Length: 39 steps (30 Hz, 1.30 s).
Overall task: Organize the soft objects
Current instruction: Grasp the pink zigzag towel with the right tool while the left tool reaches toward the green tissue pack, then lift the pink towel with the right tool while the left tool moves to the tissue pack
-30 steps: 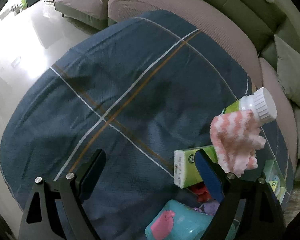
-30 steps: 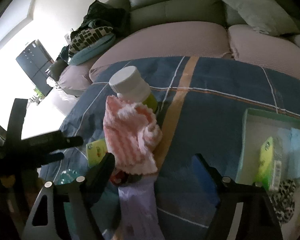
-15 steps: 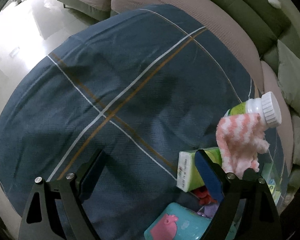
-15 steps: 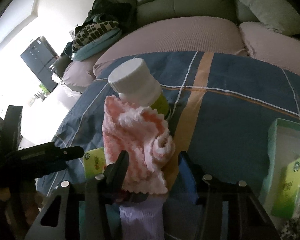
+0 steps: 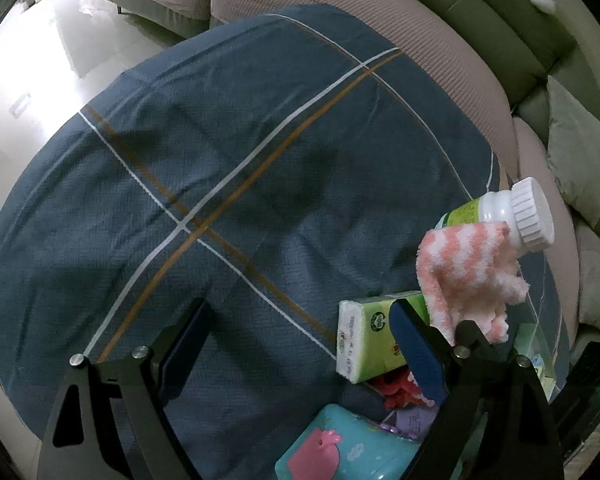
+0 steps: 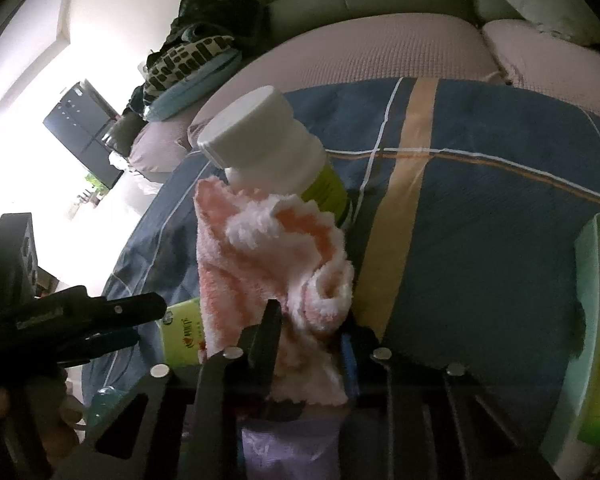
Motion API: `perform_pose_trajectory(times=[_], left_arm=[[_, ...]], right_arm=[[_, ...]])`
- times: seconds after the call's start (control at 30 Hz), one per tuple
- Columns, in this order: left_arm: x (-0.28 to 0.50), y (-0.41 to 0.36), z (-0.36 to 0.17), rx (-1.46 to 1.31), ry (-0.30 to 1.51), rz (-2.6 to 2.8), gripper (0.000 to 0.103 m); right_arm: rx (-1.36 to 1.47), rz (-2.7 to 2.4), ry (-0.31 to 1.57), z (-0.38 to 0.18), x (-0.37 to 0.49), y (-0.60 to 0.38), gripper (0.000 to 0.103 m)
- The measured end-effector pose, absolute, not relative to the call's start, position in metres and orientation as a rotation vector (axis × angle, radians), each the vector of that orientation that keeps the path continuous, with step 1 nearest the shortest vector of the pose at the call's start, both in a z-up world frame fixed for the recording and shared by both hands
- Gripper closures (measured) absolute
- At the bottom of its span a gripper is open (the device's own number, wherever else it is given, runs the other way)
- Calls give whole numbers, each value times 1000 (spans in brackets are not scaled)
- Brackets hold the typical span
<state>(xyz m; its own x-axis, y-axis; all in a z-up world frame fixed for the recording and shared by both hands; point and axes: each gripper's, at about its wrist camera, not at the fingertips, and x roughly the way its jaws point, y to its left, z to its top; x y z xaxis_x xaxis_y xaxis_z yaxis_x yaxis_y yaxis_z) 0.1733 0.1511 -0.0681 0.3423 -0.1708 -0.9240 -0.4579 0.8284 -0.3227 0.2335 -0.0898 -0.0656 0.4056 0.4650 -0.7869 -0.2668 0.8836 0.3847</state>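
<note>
A fluffy pink-and-white striped cloth (image 6: 260, 256) leans against a white-capped bottle (image 6: 268, 148) on the blue plaid cover (image 5: 220, 160). My right gripper (image 6: 310, 332) is closing, and its pads pinch the cloth's lower fold. In the left wrist view the same cloth (image 5: 464, 272) and bottle (image 5: 496, 212) are at the right. My left gripper (image 5: 298, 312) hangs open over bare cover with nothing between its fingers. A red soft item (image 5: 400, 392) and a lavender one (image 6: 288, 448) lie partly hidden under the grippers.
A green tissue pack (image 5: 364, 340) lies beside the cloth. A teal box with a pink figure (image 5: 340, 444) sits near the lower edge. A pale green tray (image 6: 592, 264) stands at the right. A sofa (image 6: 380, 52) with cushions runs behind the cover.
My right gripper has moved down and in onto the striped cloth, and its jaws have narrowed from wide apart to pinching it. The left gripper has hardly moved.
</note>
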Motion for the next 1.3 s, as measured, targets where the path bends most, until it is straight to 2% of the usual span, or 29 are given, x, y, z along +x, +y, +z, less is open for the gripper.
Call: perform_pose_trajectory(times=[0.2,1.3], left_arm=[[168,157,-67,-615,1226,184,13],[167,139,-46,-566,1207,140,13]], right_arm=[[210,470,1047,-64,231,-90,93],[277,464,866,7,185,-133,95]])
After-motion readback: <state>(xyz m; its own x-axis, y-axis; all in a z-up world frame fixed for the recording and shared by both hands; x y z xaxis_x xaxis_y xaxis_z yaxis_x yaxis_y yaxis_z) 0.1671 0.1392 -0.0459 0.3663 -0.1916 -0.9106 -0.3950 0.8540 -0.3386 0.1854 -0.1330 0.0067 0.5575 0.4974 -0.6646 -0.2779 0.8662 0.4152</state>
